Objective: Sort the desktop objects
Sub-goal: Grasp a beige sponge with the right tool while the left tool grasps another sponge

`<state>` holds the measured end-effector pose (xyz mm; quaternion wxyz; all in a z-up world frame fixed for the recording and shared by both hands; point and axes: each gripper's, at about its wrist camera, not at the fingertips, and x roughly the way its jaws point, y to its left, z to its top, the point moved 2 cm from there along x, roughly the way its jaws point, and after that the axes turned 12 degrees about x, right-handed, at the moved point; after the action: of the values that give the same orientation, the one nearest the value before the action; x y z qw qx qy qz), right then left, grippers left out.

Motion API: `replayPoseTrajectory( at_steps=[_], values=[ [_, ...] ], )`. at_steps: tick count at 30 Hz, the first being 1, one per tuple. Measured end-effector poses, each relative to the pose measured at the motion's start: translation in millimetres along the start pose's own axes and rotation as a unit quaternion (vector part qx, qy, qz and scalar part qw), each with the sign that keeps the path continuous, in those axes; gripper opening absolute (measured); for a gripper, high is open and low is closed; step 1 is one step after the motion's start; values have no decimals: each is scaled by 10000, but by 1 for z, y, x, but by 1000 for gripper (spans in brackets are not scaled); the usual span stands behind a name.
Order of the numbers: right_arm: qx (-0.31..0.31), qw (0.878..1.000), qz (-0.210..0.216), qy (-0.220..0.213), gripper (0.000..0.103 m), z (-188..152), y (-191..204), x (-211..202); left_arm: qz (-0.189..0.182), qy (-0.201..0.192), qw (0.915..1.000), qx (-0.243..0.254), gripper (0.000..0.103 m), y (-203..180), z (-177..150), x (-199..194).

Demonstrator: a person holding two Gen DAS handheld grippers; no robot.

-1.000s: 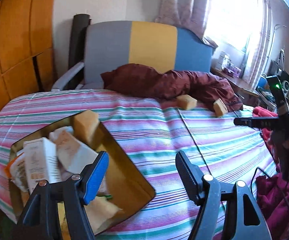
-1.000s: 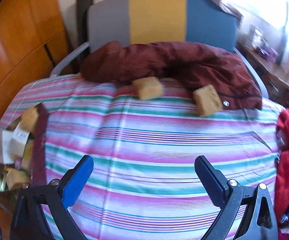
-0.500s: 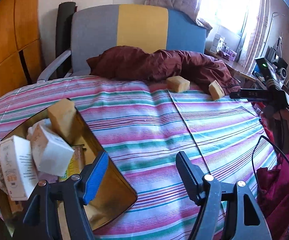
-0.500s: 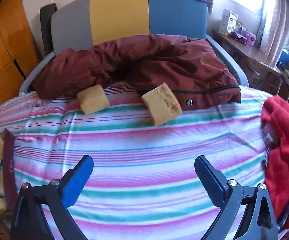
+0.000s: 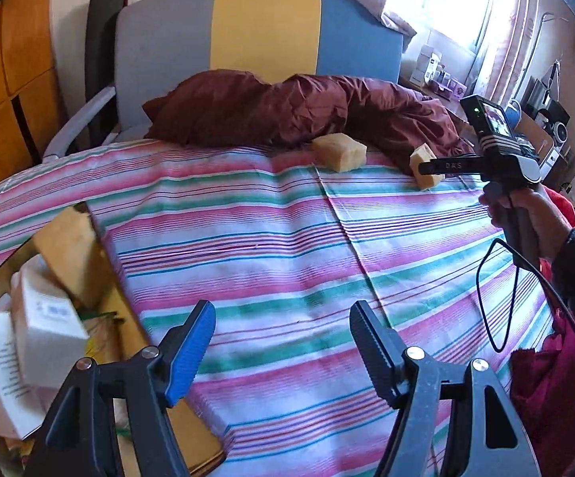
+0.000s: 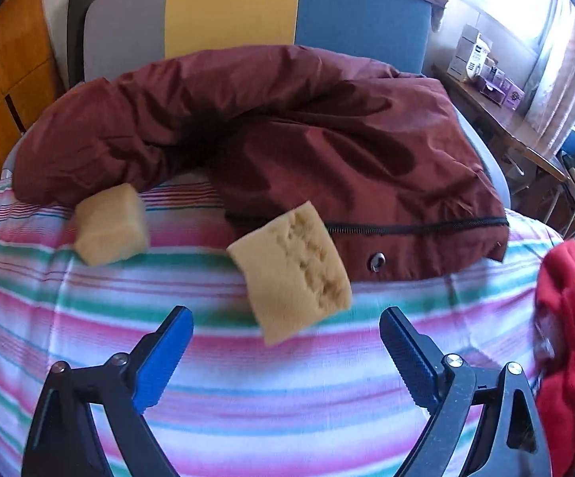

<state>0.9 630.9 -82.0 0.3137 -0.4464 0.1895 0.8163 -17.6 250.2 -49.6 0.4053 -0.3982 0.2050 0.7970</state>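
Observation:
Two yellow sponge blocks lie on the striped bedspread by a maroon jacket [image 6: 287, 127]. The nearer sponge [image 6: 293, 270] leans on the jacket's hem, just ahead of my right gripper [image 6: 285, 330]; its jaws are closing, wide apart, with nothing between the pads. The other sponge [image 6: 110, 224] lies to its left. In the left wrist view both sponges [image 5: 339, 152] [image 5: 426, 167] sit far off, and a hand [image 5: 525, 214] holds the right gripper beside them. My left gripper [image 5: 281, 332] hovers open and empty over the bedspread, next to a cardboard box [image 5: 128, 318] holding white cartons and a sponge [image 5: 68, 250].
A grey, yellow and blue headboard [image 5: 263, 28] backs the bed. Red cloth [image 6: 569, 338] is heaped at the bed's right edge. A cluttered desk [image 6: 498, 91] stands by the window on the right. Wooden cabinets [image 5: 5, 91] line the left.
My right gripper has moved forward and down to the nearer sponge, which now looms large, and its jaws have narrowed slightly. The left gripper has drifted forward over the bed, staying open beside the box.

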Motion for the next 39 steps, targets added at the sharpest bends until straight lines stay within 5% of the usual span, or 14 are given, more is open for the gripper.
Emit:
replayPoseTrajectory(
  at_steps=[5,7,8,19,31,35,39],
  values=[
    [-114,9999,67,87,95,10,0,19,-85,72,9999,70,71,-7,18,18],
    [-169,9995,172,191,78,12,1,25,-134,72,9998,100,71,-10,26,24],
    [-247,9993,121,236,58,12,2,28,-174,65,9998,115,71,-12,31,27],
    [-469,9981,206,338,57,-2,-1,13,-708,292,9969,-194,71,-21,85,85],
    [-404,9982,428,-148,57,18,-13,-16,-951,677,9875,-1063,71,-27,151,163],
    [-427,9976,524,-179,57,33,-14,-18,-890,758,9810,-1549,82,-28,171,184],
    [-276,9975,596,-254,57,37,-22,-22,-637,874,9785,-1756,82,-30,186,205]
  ],
)
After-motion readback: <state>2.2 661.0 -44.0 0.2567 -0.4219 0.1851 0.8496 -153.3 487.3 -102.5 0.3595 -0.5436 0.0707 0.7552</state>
